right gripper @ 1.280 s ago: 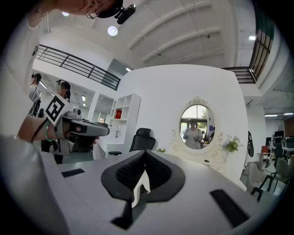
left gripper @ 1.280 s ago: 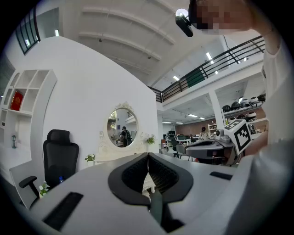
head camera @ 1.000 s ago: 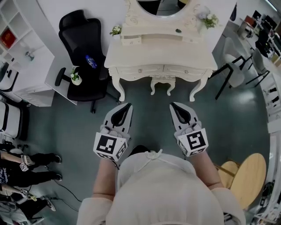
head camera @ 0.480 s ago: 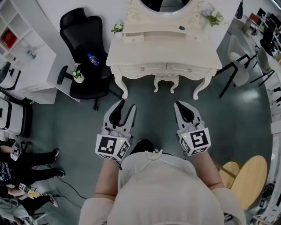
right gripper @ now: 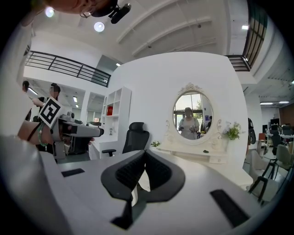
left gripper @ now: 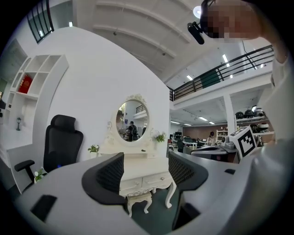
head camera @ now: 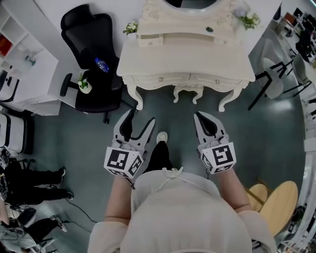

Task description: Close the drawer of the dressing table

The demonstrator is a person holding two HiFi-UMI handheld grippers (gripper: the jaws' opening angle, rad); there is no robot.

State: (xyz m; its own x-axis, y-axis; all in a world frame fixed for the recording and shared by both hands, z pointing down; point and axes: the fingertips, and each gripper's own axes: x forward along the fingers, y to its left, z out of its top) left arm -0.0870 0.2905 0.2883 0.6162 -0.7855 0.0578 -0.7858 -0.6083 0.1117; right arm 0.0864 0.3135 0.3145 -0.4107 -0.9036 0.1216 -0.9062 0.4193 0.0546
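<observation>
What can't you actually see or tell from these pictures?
- Oval mirror on the cream dressing table: head view, cut off by top edge.
- Its drawers: right gripper view, hidden behind the shut right gripper.
- Small dark item on the table's upper shelf: all views, too small to identify.

Cream dressing table (head camera: 185,57) stands against wall, both front drawers (head camera: 160,79) flush.

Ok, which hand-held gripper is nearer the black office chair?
Left. The left hand-held gripper, jaws opening with nothing between them, is close beside the black office chair; the right hand-held gripper is farther off, facing the right half of the cream dressing table.
</observation>
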